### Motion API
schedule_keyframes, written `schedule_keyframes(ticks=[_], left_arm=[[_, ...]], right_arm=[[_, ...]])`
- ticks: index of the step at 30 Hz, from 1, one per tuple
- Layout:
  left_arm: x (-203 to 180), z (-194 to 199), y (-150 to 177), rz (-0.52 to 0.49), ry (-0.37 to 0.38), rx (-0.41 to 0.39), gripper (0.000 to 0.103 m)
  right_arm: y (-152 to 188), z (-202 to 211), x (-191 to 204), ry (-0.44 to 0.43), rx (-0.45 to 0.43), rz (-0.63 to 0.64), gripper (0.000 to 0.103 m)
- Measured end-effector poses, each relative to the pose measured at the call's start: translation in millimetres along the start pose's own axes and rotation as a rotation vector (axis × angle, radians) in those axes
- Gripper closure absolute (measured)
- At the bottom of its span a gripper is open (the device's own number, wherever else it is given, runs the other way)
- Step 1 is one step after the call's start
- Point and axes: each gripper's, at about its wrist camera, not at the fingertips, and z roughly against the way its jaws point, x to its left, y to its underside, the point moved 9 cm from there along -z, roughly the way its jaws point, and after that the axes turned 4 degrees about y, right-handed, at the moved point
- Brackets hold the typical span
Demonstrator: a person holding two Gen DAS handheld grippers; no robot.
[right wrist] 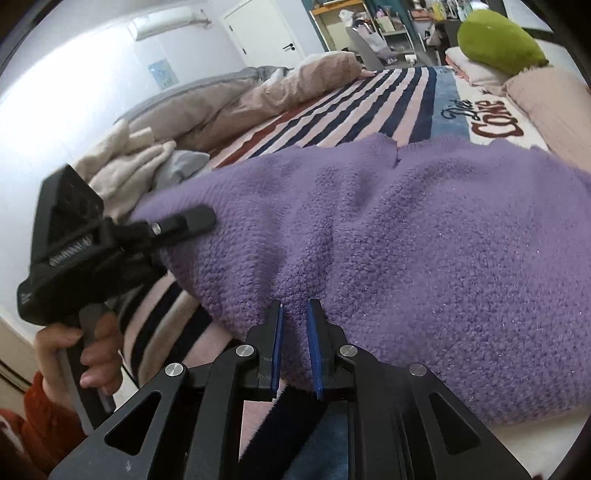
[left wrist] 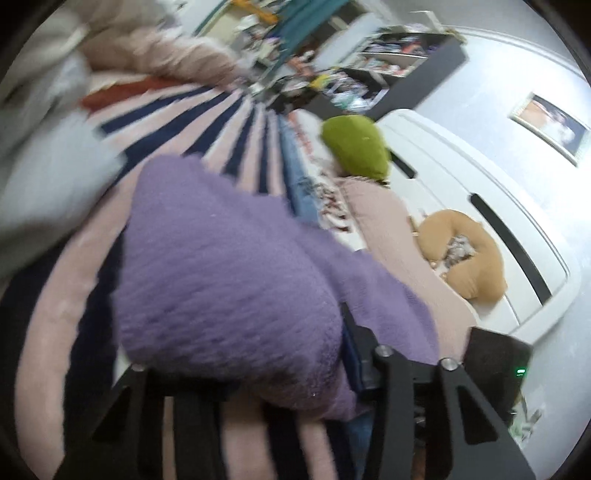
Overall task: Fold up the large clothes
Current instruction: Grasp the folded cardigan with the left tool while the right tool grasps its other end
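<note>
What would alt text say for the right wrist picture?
Right tongs pinch the near edge of a purple sweater on a striped blanket; left tongs touch its left side.

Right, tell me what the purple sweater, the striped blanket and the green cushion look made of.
Purple sweater: fuzzy knit, probably wool or acrylic; looped texture, a few glinting fibres.
Striped blanket: soft matte pile, likely fleece or knit; the stripe edges look fuzzy.
Green cushion: matte plush fabric as far as it shows; too small to tell the weave.
</note>
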Motion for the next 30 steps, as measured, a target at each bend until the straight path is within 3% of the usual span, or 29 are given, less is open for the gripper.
schedule_keyframes(ticks=[5, 8, 13, 17, 19, 21, 24, 27, 30], left_arm=[[-71, -27, -15, -0.202, 0.080, 0.027, 0.068], [-109, -59, -9, -0.257, 0.194, 0.104, 0.068], [-131, -103, 22, -0.274, 0.293, 0.248, 0.069], [-130, -104, 24, -0.271, 0.299, 0.238, 0.069], [-127, -101, 20, -0.250, 0.304, 0.238, 0.068], [-124, -99, 18, -0.243, 0.310, 0.242, 0.068], [-122, -97, 23, -0.235, 0.316, 0.241, 0.068], [-123, -97, 26, -0.238, 0.318, 0.234, 0.068], [-124, -95, 27, -0.245, 0.320, 0.225, 0.068]], right_arm=[[-1, 14, -9, -0.079, -0.023, -0.051, 0.095], [-2, 40, -30, -0.100, -0.065, -0.102, 0.095], [-4, 115, -105, 0.035, -0.186, -0.206, 0.093], [-17, 155, -141, 0.080, -0.243, -0.231, 0.069], [-30, 161, -144, 0.043, -0.252, -0.235, 0.060], [-49, 159, -140, -0.012, -0.251, -0.246, 0.042], [-74, 146, -125, -0.063, -0.228, -0.221, 0.025], [-91, 117, -104, -0.086, -0.128, -0.215, 0.011], [-96, 85, -87, -0.106, -0.009, -0.186, 0.008]])
